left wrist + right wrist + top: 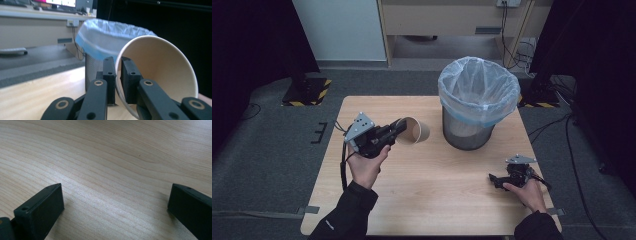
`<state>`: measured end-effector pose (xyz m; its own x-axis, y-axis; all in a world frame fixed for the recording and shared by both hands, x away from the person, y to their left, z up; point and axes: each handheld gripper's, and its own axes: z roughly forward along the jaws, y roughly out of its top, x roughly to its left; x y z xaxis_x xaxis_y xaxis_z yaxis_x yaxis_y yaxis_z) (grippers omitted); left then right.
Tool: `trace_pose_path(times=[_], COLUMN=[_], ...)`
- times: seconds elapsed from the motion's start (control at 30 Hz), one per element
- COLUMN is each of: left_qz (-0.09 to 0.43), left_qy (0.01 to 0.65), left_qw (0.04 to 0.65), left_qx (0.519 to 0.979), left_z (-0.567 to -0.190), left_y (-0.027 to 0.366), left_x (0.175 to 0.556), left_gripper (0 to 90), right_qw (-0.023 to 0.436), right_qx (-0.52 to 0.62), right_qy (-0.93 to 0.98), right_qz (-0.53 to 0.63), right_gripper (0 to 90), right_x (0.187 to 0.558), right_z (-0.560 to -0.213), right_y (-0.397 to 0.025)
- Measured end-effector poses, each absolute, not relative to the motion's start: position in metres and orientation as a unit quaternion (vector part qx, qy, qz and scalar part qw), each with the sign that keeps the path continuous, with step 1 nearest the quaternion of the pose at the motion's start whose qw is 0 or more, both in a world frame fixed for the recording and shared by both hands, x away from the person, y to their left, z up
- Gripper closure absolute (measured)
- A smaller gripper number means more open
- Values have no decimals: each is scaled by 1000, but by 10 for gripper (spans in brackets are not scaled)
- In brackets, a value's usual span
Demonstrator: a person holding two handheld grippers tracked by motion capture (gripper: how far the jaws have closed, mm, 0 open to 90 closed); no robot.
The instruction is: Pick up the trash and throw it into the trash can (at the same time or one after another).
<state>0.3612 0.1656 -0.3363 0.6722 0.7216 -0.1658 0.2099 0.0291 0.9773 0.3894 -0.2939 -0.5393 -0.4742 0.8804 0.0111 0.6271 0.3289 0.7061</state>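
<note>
A brown paper cup (416,130) lies tilted on its side just left of the bin, its mouth toward my left gripper (401,126). That gripper is shut on the cup's rim: in the left gripper view one jaw is inside the cup (162,67) and the other outside, with the left gripper (118,75) pinching the wall. The mesh waste bin (477,95) with a clear liner stands at the table's back right and rises behind the cup as the bin (100,47). My right gripper (495,180) rests low at the front right. In the right gripper view it (115,205) is open over bare wood.
The wooden table (437,195) has free surface in the middle and front. Its edges drop to grey carpet. A desk with cables stands behind the bin, and black stands with striped bases flank the table's far corners.
</note>
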Motion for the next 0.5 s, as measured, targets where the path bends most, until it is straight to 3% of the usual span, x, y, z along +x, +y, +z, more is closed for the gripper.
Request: trace_pose_path(times=[0.5], left_qz=[240], left_qy=[329], left_qw=[652], left_qx=[639], left_z=[-284], left_y=[157], left_x=[376], left_gripper=[822], right_qw=[191], right_qx=[476], right_qy=[792], right_qz=[331], right_gripper=[7], right_x=[389], right_z=[-539], right_y=[-294])
